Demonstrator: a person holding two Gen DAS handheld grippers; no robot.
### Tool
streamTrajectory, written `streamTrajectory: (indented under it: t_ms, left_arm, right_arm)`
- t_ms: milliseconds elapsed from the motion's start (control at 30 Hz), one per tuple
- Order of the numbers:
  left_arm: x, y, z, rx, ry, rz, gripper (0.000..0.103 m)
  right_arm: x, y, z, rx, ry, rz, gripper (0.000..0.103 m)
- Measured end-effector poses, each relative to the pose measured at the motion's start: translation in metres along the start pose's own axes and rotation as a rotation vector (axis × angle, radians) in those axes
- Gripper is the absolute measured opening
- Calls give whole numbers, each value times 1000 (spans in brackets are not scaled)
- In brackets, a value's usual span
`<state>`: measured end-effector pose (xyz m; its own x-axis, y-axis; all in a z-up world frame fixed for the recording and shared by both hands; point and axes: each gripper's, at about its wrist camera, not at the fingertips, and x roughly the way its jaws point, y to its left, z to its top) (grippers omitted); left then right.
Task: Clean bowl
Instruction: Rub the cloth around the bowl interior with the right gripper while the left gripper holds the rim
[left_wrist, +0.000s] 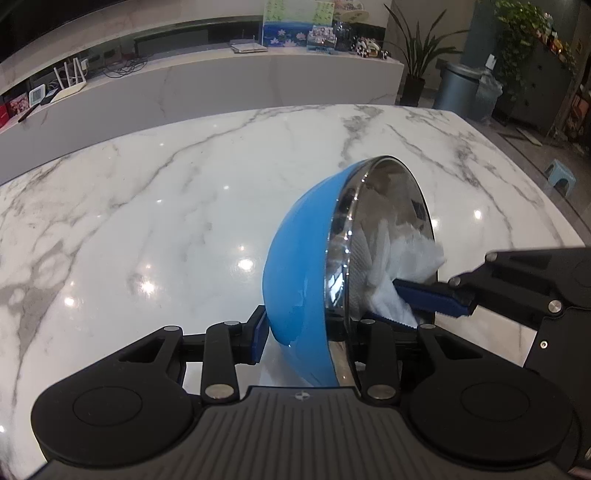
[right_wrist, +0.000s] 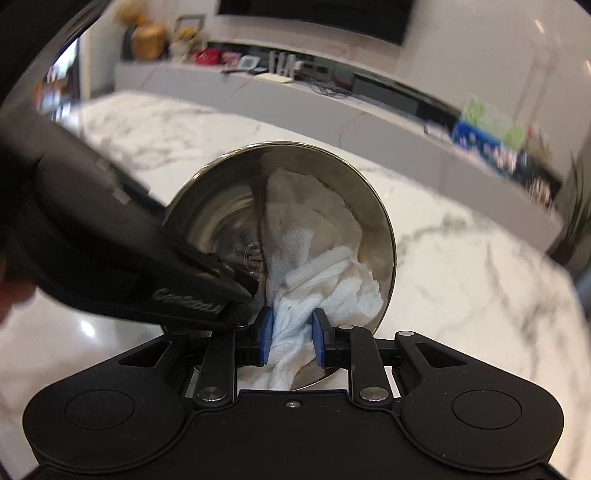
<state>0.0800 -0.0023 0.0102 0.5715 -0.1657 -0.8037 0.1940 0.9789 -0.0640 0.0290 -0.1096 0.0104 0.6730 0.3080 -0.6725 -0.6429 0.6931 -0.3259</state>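
Bowl (left_wrist: 295, 273) rim hidden behind tongs (left_wrist: 299, 328)

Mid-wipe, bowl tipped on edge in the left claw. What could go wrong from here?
1. The left claw pinches only the lower rim of the bowl, which stands on edge over the marble table. Wiping pressure may twist it loose, and it may drop.
2. The right claw grips a bunched paper towel. The wad might tear or slip out against the shiny inside.
3. Both claws work close together at the rim and may collide.
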Motion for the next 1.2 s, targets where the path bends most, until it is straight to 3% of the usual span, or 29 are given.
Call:
streamTrajectory:
  t_ms: [67, 300, 500, 733, 1000, 1067, 1200]
  left_arm:
    - [2, 0, 4, 27, 8, 7, 33]
    - [12, 5, 23, 119, 22, 32, 27]
    - [22, 17, 30, 89, 17, 26, 27]
    - [23, 20, 32, 39, -5, 12, 30]
    - [24, 33, 31, -92, -7, -17, 39]
    - [25, 37, 32, -110, -4, -19, 41]
    - [25, 43, 32, -122, 5, -24, 35]
  right_arm:
    - [3, 5, 3, -106, 3, -33, 20]
    - [20, -20, 16, -161, 5, -1, 19]
    - [40, -36, 31, -207, -12, 27, 19]
    - [56, -54, 36, -54, -10, 114, 19]
    - [58, -61, 33, 59, -7, 177, 20]
    - [58, -67, 33, 126, -2, 232, 20]
    - [60, -73, 35, 216, 9, 328, 20]
